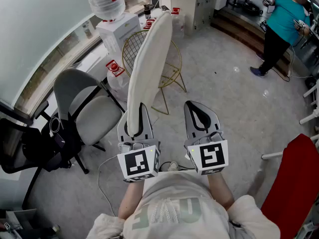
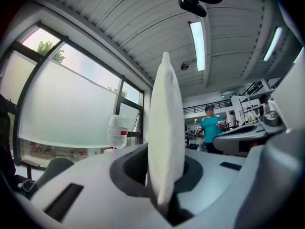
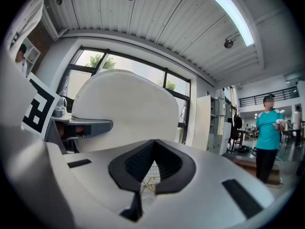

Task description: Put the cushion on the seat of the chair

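A white round cushion [image 1: 149, 63] stands upright on its edge, and my left gripper [image 1: 135, 114] is shut on its lower rim. In the left gripper view the cushion [image 2: 166, 137] rises edge-on from between the jaws of the left gripper [image 2: 164, 194]. A gold wire chair [image 1: 172, 68] stands on the floor just beyond the cushion, partly hidden by it. My right gripper [image 1: 199, 111] is level to the right of the left one, shut and empty. From the right gripper view the cushion's broad face [image 3: 124, 109] fills the left side behind the right gripper [image 3: 153, 151].
A grey office chair [image 1: 89, 108] and a black chair [image 1: 30, 148] stand at the left. A water dispenser [image 1: 119, 26] and spare jugs [image 1: 114, 73] sit by the window. A person in a teal top [image 1: 279, 29] stands far right; something red [image 1: 294, 183] is at the near right.
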`<state>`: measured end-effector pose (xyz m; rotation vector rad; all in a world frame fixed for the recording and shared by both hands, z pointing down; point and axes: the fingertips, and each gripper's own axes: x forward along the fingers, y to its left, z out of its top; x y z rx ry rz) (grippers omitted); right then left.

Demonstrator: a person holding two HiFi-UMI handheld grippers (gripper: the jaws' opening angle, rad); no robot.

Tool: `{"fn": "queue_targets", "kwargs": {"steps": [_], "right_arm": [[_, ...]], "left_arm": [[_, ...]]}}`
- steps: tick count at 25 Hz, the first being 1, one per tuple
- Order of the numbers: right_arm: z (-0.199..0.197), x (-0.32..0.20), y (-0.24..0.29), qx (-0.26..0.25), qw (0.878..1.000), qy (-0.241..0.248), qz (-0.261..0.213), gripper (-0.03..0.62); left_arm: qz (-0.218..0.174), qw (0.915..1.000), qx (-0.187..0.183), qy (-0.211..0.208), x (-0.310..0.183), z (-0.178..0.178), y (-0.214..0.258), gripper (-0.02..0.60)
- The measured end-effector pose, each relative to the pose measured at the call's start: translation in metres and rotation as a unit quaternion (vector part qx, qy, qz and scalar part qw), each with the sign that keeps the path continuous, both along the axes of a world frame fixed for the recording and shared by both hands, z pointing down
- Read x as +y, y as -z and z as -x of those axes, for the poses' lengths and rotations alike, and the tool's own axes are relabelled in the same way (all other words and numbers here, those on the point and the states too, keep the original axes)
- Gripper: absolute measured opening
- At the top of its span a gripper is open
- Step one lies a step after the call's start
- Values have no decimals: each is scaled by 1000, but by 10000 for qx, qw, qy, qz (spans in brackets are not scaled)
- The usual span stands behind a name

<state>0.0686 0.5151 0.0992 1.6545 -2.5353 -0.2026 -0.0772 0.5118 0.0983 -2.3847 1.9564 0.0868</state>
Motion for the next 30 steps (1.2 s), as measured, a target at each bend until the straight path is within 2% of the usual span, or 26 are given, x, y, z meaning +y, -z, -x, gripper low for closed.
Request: {"fn": "queue_targets", "kwargs": {"steps": [7, 20, 24, 30], "right_arm": [[8, -4, 3, -28, 9999, 123, -41, 15], [3, -4, 2, -95, 9995, 269, -155, 17], [1, -9, -14, 106, 9995, 294, 10, 17], [-6, -20, -28, -77, 9992, 319, 224, 17]], "left_arm": [[-204, 9996, 102, 173, -1, 14, 10, 49], [-299, 9977, 386, 471, 3, 31, 22, 51], [-292, 9971, 436, 550, 6, 35, 19, 51], [-204, 9957, 467, 779, 0, 45, 15, 51]]}}
